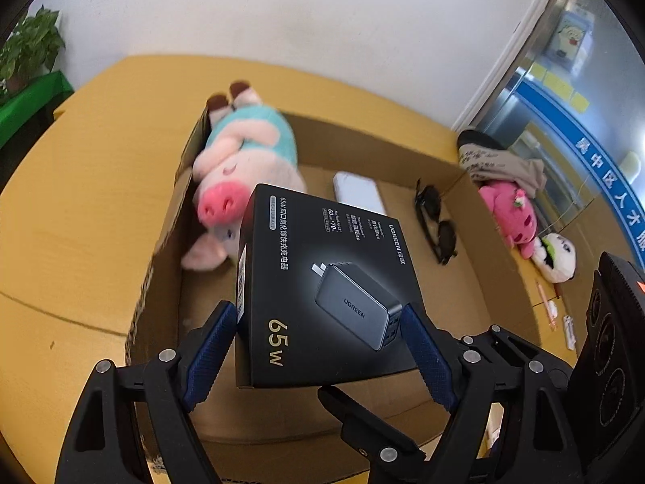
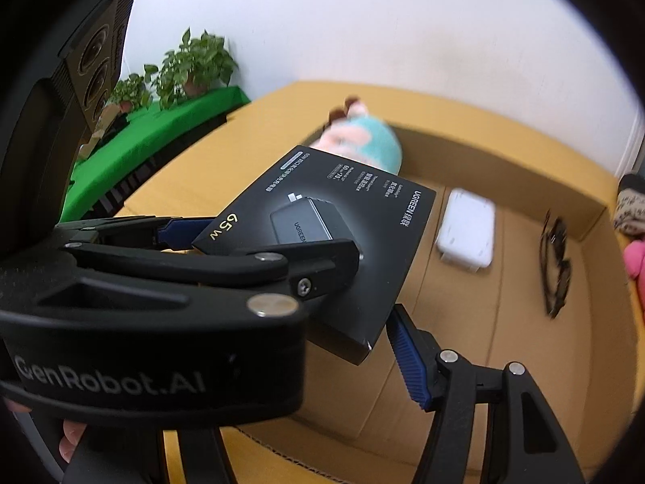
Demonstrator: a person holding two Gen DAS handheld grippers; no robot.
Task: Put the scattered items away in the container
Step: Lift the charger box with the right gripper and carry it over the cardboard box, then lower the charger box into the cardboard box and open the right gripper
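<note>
Item: black charger box (image 1: 322, 282), rigid printed card with a smooth, likely slippery finish, judged light. Held above the near end of the open cardboard carton (image 1: 161, 266). Left gripper (image 1: 318, 347) jaws clamped on its two side edges. Right gripper (image 2: 371, 302) jaws seemingly closed across its near corner, contact partly hidden. Best held by opposite edges. Open floor lies between plush pig (image 1: 242, 169) by the carton's left wall, white case (image 1: 358, 193) and sunglasses (image 1: 437, 226)
</note>
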